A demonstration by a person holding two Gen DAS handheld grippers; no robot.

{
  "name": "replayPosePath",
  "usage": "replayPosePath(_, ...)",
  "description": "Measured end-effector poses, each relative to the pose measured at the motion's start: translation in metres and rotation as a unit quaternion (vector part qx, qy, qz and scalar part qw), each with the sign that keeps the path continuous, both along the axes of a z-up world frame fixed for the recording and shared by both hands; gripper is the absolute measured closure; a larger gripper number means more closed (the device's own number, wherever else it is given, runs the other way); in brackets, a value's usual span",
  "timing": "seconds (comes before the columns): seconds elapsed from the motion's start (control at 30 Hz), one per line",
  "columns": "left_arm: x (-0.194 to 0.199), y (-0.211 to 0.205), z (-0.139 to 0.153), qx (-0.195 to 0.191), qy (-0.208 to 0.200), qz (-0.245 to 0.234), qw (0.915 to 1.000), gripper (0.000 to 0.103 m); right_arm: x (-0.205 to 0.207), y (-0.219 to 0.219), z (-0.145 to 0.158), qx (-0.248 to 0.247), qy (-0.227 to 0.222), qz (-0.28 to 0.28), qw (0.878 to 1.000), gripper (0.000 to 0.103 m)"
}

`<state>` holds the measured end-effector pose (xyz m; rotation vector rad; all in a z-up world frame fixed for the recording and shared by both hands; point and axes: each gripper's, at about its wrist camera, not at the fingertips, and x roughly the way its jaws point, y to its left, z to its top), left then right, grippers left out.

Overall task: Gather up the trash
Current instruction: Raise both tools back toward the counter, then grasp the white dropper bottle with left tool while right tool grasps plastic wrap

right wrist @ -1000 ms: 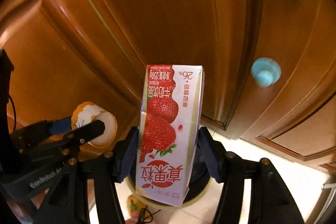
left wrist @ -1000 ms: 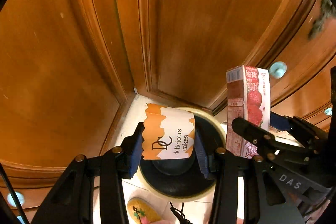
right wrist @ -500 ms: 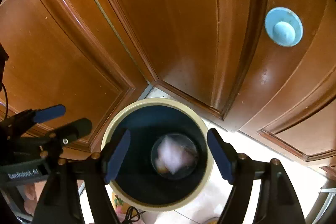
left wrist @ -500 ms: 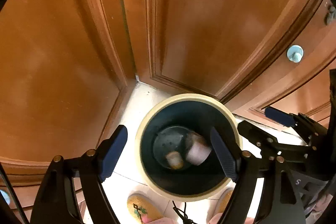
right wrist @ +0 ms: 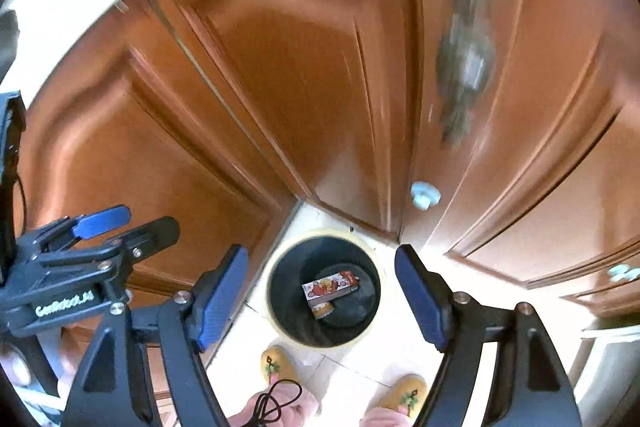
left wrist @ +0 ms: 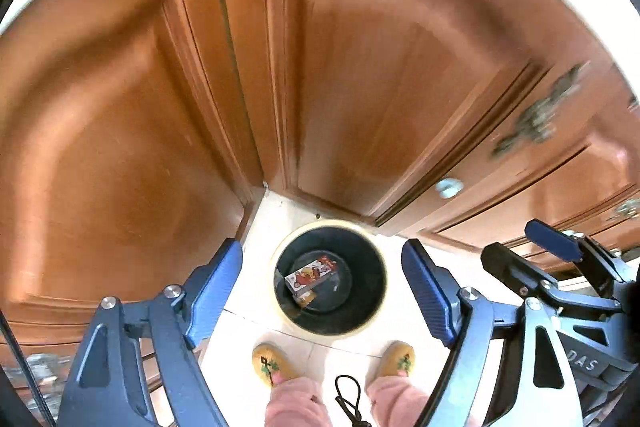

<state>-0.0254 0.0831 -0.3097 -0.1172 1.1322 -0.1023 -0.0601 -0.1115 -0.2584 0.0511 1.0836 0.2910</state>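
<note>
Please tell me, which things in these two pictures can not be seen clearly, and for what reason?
- Cake cup: left wrist view, mostly hidden under the strawberry carton in the bin.
- Carton print: both views, too small to read.
- Metal cabinet handle: right wrist view, smeared by motion blur.
- Person: both views, only slippers and pink trouser legs; the bottom edge cuts the rest.
- Counter top: right wrist view, top-left corner, overexposed and cropped.

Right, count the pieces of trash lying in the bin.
2. The strawberry carton lies flat on the bottom of the bin; an orange-and-white piece, likely the cake cup, pokes out from under its near edge. More may be hidden beneath.
</note>
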Motion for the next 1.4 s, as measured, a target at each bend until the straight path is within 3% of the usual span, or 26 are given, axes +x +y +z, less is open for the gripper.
replayPosePath(0.13, -0.010, -0.002, 0.079, -0.006, -0.014, -0.006, 0.9999, 0.023, -0.010, -0.005, 0.083, -0.001, -0.039, 0.005, 0.999, 0.027)
replayPosePath(0.37, -0.015, -0.010, 0.210, 0.003, -0.076, -0.027, 0.9968, 0.022, -0.025, -0.022, 0.213, 0.025, -0.114, -0.013, 0.993, 0.027)
replayPosePath(0.53, -0.021, -0.012, 0.284, 0.016, -0.137, -0.046, 0.9894, 0.015, -0.037, -0.031, 0.274, 0.040, -0.193, -0.030, 0.980, 0.027)
replayPosePath(0.67, -0.020, -0.016, 0.326, 0.024, -0.176, -0.068, 0.9817, 0.014, -0.039, -0.041, 0.298, 0.050, -0.202, -0.057, 0.976, 0.027)
replayPosePath(1.1, 0.036, -0.056, 0.382, 0.049, -0.242, -0.118, 0.9619, 0.009, 0.022, -0.092, 0.349, 0.048, -0.180, -0.130, 0.974, 0.027)
replayPosePath(1.33, 0.110, -0.062, 0.373, 0.033, -0.225, -0.114, 0.9672, 0.009, 0.100, -0.129, 0.338, 0.049, -0.135, -0.162, 0.976, 0.028)
replayPosePath(1.4, 0.135, -0.063, 0.363, 0.032, -0.214, -0.108, 0.9704, 0.009, 0.127, -0.138, 0.329, 0.054, -0.116, -0.171, 0.977, 0.038)
